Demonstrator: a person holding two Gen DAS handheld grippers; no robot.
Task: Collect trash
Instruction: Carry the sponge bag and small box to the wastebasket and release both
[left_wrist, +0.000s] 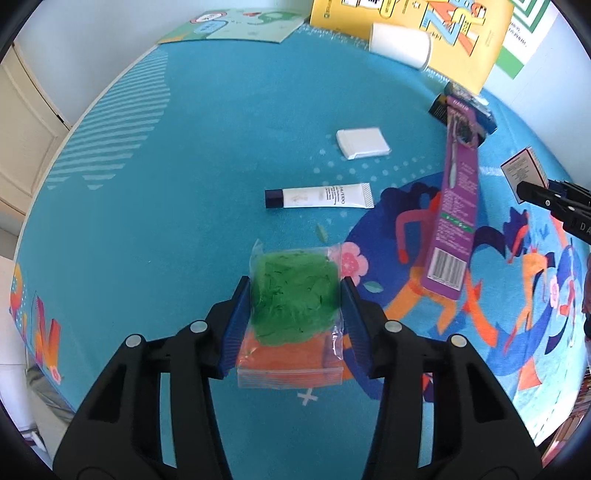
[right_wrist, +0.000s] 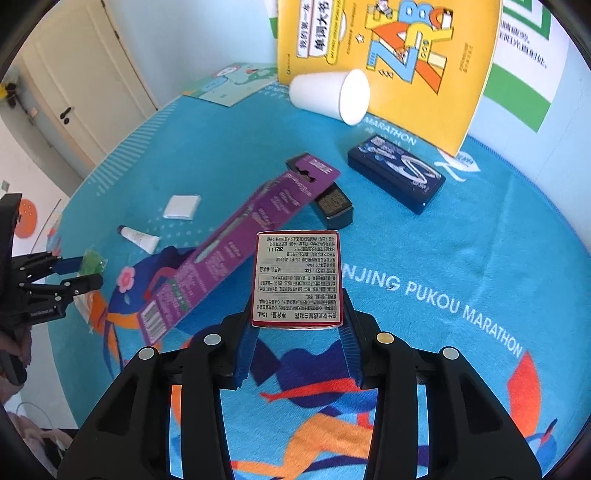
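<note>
Both grabs made, carry-off next: left gripper (left_wrist: 295, 295) clamped on clear plastic bag of green scraps (left_wrist: 293, 302) between its pads, right gripper (right_wrist: 298, 314) on small white printed carton (right_wrist: 298, 278); calls for a bin, none visible.

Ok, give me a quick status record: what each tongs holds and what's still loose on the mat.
left tongs: shut on clear bag of green scraps
right tongs: shut on small red-edged carton
still on mat: purple toothbrush pack, white tube, white packet, tipped paper cup, dark blue case
leaning at back: yellow book
</note>
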